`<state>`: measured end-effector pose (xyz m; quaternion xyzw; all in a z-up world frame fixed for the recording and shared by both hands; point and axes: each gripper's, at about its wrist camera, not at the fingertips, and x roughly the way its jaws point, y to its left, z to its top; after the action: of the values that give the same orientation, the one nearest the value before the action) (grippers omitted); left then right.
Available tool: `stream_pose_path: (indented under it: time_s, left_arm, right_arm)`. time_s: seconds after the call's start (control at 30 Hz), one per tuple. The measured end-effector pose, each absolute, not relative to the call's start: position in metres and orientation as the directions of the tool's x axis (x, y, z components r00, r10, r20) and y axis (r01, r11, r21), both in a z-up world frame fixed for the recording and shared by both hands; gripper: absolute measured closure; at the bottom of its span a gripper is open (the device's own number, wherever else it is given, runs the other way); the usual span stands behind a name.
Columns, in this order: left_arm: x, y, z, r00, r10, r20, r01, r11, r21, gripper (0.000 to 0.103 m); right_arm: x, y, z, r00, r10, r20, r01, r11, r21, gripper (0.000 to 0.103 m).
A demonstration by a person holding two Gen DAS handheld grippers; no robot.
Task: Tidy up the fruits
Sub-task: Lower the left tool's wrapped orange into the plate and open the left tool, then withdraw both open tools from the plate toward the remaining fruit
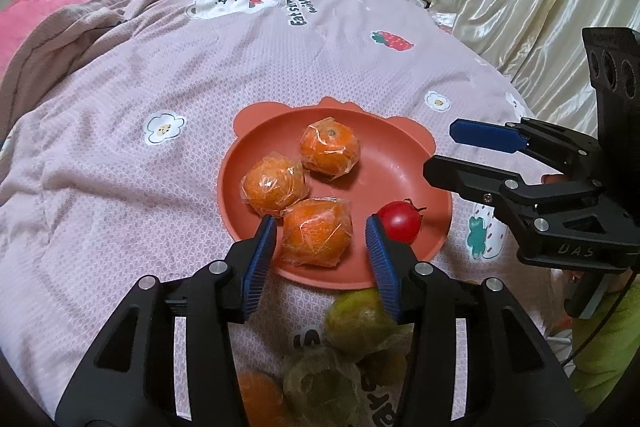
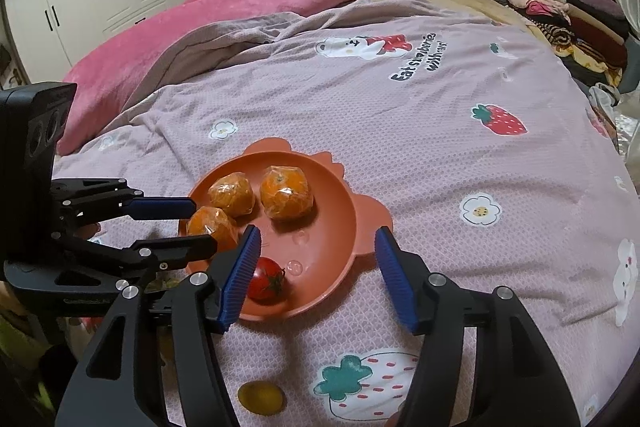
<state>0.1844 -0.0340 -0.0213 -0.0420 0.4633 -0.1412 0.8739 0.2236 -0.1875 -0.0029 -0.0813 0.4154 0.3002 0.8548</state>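
An orange bear-shaped plate (image 1: 384,167) (image 2: 332,227) lies on the bed. It holds three plastic-wrapped oranges (image 1: 330,147) (image 2: 286,193) and a red tomato (image 1: 400,221) (image 2: 266,279). My left gripper (image 1: 322,233) is open, its pads on either side of the nearest wrapped orange (image 1: 318,233) without touching it. My right gripper (image 2: 316,259) is open over the plate's near right rim, the tomato just inside its left pad. In the left wrist view, the right gripper (image 1: 444,151) hangs beside the plate's right edge.
Greenish wrapped fruits (image 1: 360,323) and another orange (image 1: 260,403) lie on the bedspread under my left gripper. A small yellow fruit (image 2: 261,397) lies near my right gripper. A pink quilt (image 2: 240,7) and folded clothes (image 2: 560,11) sit at the bed's far end.
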Motion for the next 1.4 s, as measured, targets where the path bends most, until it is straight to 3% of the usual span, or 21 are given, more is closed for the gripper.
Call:
stream_pose_path:
  time_s: [0.5, 0.57, 1.07, 1.4]
  left_arm:
    - [0.177, -0.014, -0.004, 0.586, -0.258, -0.768, 0.155, 0.966, -0.206, 0.050]
    - [0.175, -0.011, -0.002, 0.593, -0.257, -0.763, 0.151, 0.966, -0.208, 0.044]
    - [0.163, 0.001, 0.012, 0.629, -0.215, -0.747, 0.112, 0.976, -0.187, 0.026]
    - [0.149, 0.006, 0.021, 0.646, -0.202, -0.736, 0.098, 0.978, -0.182, 0.020]
  right_arm:
    - [0.217, -0.191, 0.002, 0.489, 0.446, -0.749, -0.571, 0.813, 0.112, 0.036]
    - [0.216, -0.191, 0.003, 0.492, 0.446, -0.747, -0.569, 0.815, 0.111, 0.035]
    - [0.208, -0.190, 0.007, 0.498, 0.451, -0.741, -0.564, 0.817, 0.118, 0.025]
    - [0.199, -0.188, 0.013, 0.508, 0.448, -0.735, -0.560, 0.821, 0.114, 0.021]
